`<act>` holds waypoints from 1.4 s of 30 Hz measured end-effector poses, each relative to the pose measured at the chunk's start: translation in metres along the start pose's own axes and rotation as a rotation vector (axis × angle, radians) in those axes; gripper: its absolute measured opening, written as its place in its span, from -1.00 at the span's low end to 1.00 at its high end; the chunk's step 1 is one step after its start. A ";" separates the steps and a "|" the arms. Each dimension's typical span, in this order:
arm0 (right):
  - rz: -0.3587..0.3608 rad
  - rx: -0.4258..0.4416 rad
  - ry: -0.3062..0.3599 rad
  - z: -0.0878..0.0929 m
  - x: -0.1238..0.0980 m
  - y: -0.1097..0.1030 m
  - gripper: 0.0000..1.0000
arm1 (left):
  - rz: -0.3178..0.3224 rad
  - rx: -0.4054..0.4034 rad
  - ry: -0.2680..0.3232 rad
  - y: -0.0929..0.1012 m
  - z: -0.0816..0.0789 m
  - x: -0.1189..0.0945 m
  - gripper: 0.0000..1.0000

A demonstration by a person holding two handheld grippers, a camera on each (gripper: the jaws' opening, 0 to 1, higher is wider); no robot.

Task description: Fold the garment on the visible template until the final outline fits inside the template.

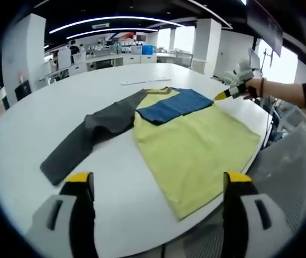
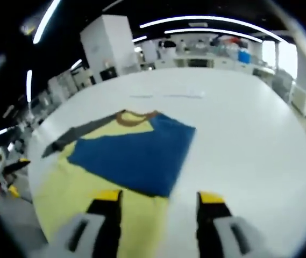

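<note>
A garment lies flat on the white round table. Its body is yellow, with a brown collar. The blue sleeve is folded across the chest, and the dark grey sleeve stretches out to the side. My left gripper is open, low over the table's near edge in front of the hem, holding nothing. My right gripper is open too, hovering over the yellow cloth just short of the blue sleeve. In the left gripper view the right gripper sits at the garment's far shoulder, held by a hand.
A thin pale strip lies on the table beyond the collar. A grey chair back stands close to the table's edge on the right. Desks and white pillars fill the office behind. The left gripper peeks in at the table's left edge.
</note>
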State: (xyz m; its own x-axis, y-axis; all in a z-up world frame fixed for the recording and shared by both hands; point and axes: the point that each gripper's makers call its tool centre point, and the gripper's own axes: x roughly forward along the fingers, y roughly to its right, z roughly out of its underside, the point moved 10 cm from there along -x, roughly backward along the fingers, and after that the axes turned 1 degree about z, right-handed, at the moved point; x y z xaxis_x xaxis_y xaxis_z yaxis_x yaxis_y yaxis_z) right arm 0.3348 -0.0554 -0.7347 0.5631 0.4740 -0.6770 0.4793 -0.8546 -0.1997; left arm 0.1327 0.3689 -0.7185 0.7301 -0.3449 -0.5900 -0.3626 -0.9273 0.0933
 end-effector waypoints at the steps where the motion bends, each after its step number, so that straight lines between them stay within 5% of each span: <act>1: -0.006 -0.009 0.003 0.000 -0.002 -0.001 0.38 | -0.002 -0.003 0.001 0.000 -0.001 0.000 0.95; 12: -0.108 -0.081 0.077 0.000 -0.035 -0.027 0.98 | -0.048 -0.052 0.025 -0.027 -0.009 -0.010 0.98; 21: -0.190 -0.143 0.129 -0.001 -0.058 -0.052 0.98 | -0.112 -0.055 0.029 -0.058 -0.014 -0.014 0.98; 27: -0.167 -0.186 0.141 -0.001 -0.069 -0.055 0.98 | -0.163 -0.089 0.041 -0.073 -0.015 -0.015 0.94; 32: -0.173 -0.212 0.147 0.002 -0.081 -0.061 0.98 | -0.197 -0.151 0.088 -0.093 -0.014 -0.013 0.89; 38: -0.146 -0.250 0.124 0.008 -0.089 -0.062 0.98 | -0.253 -0.215 0.077 -0.116 -0.008 -0.009 0.75; 42: -0.138 -0.224 0.137 0.012 -0.094 -0.060 0.98 | -0.282 -0.340 0.090 -0.131 0.000 -0.004 0.58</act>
State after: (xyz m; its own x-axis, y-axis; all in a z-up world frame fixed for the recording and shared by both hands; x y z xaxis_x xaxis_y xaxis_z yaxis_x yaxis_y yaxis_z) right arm 0.2447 -0.0507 -0.6678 0.5605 0.6197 -0.5494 0.6857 -0.7192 -0.1117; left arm 0.1772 0.4918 -0.7288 0.8259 -0.0691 -0.5595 0.0579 -0.9768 0.2061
